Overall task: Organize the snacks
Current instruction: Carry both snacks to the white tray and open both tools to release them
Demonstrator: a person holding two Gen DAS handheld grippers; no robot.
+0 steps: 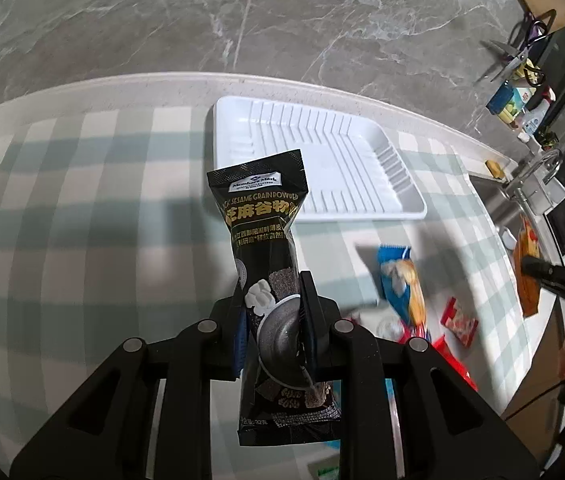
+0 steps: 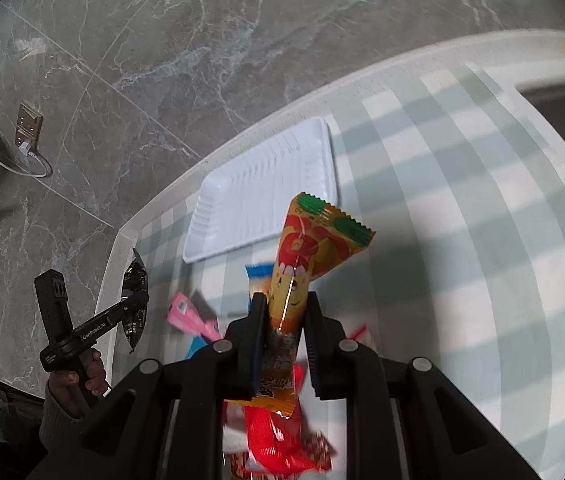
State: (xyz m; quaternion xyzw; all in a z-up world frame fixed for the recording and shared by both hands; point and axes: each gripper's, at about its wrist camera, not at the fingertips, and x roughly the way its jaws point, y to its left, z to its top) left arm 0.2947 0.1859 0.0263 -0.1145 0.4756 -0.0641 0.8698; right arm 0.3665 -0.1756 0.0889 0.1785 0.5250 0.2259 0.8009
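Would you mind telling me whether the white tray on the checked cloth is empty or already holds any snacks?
Empty. The white tray shows only its bare ribbed floor in both wrist views; the loose snack packets lie on the cloth beside it.

A green-and-white checked cloth (image 1: 82, 208) covers the tabletop (image 1: 82, 88), which meets a grey marbled wall (image 1: 242, 12). Scissors (image 1: 512, 60) hang on that wall above a cluster of bottles (image 1: 522, 108). A yellow sponge (image 1: 494, 169) lies beside the faucet (image 1: 538, 172) of a sink (image 2: 562, 96). A brass outlet plate (image 2: 28, 125) with a white cable (image 2: 14, 166) is set in the wall.
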